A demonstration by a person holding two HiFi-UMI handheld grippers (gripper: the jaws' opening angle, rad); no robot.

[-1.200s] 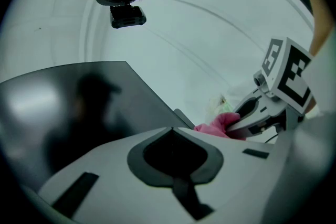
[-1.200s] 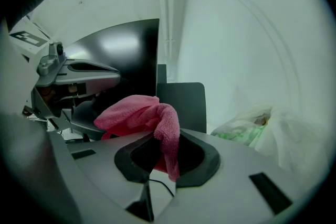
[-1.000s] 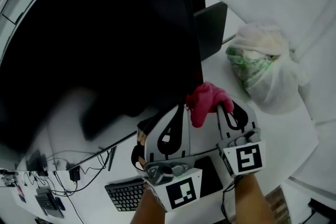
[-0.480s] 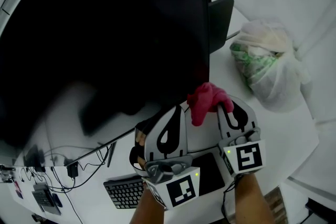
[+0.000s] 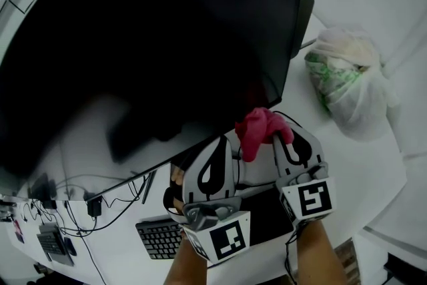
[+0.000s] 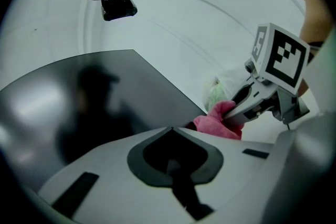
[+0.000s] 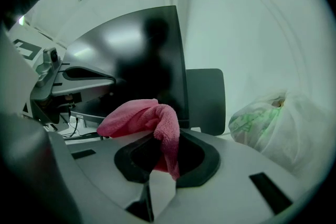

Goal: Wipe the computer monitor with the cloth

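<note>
We hold the pink cloth [image 5: 255, 131] pinched in the right gripper [image 5: 270, 133], its jaws closed on a fold, just under the lower right corner of the monitor [image 5: 147, 30]. Whether cloth meets glass we cannot tell. The dark screen runs up and away to our left, so the wipe likely travels leftward along its long side. The left gripper [image 5: 223, 142], jaws together and empty, sits just beside. On the white desk [image 5: 373, 170], a keyboard [image 5: 160, 240] lies below and a plastic bag [image 5: 350, 87] stands apart to the right.
</note>
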